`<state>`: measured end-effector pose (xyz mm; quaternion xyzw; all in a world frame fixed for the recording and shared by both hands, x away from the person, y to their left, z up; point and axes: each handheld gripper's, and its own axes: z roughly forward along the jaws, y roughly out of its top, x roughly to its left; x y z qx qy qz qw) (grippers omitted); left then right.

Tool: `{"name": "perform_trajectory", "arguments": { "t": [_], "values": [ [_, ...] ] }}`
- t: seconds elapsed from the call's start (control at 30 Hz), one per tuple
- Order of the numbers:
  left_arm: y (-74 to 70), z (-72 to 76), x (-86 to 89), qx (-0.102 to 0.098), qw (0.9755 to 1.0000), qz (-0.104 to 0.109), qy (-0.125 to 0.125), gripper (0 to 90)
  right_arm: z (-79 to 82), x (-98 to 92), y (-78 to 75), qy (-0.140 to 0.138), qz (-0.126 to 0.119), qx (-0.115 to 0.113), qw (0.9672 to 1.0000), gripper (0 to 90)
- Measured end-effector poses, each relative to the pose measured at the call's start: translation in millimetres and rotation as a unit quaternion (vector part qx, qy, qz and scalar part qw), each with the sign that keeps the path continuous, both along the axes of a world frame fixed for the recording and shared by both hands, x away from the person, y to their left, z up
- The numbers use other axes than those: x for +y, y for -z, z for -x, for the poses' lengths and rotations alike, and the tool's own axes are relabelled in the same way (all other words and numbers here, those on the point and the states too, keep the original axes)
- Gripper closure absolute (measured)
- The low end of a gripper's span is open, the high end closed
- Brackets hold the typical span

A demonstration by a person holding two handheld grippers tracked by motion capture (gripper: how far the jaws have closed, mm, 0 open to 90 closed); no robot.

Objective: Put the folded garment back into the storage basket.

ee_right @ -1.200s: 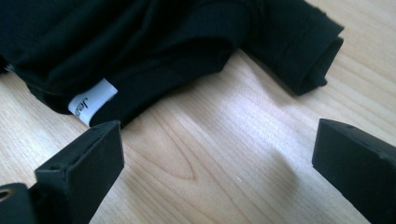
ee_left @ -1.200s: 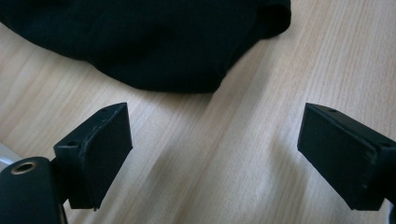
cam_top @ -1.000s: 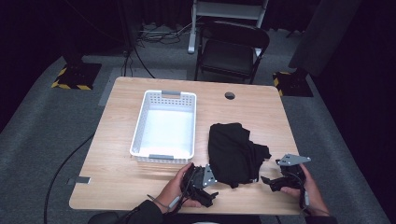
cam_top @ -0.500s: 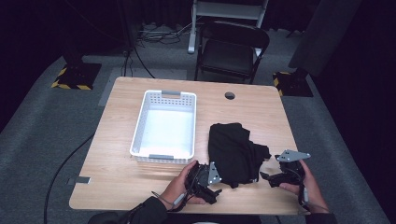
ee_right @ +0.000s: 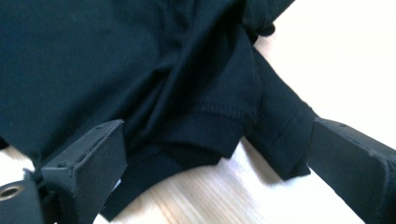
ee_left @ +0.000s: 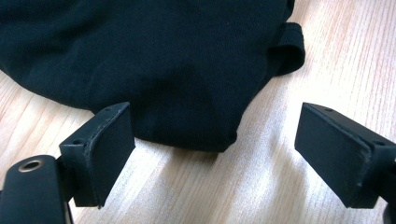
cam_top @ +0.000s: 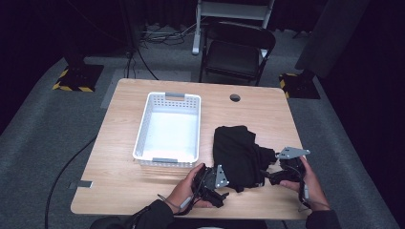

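Right tongs (cam_top: 271,177) nearer black garment (cam_top: 239,150).

A black garment (cam_top: 240,155) lay bunched on the wooden table (cam_top: 119,171), right of centre in the frame. The left gripper (cam_top: 216,187) sat at its lower left edge, the right gripper (cam_top: 273,175) at its lower right. A white basket (cam_top: 168,100) stood left of the cloth. A folding chair (cam_top: 237,52) waited beyond the table, top centre.
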<state>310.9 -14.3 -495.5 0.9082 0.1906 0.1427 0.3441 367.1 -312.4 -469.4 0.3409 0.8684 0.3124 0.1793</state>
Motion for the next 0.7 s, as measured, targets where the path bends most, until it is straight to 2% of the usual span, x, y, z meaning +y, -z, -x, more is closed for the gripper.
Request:
{"name": "perform_trajectory", "arguments": {
  "t": [0.27, 0.37, 0.6, 0.7],
  "values": [
    [1.6, -1.2, -0.7, -0.004, 0.9999, 0.003, -0.009, 13.3, -7.3, 7.0, -6.7, -0.003, -0.004, -0.009, 0.9999, 5.1],
    [3.0, -1.6, -1.6, -0.011, 0.9998, 0.001, -0.013, 15.9, -11.0, 10.1, -8.5, -0.005, -0.01, -0.007, 0.9999, 5.1],
    [3.6, -5.6, -2.4, -0.012, 0.9998, -0.002, -0.016, 20.9, -21.9, 19.4, -8.3, -0.008, -0.012, 0.003, 0.9999, 5.1],
    [4.3, -5.7, -3.0, -0.021, 0.9996, -0.007, -0.019, 21.5, -27.0, 23.1, -9.4, -0.005, -0.016, 0.003, 0.9999, 5.0]
  ]
}}
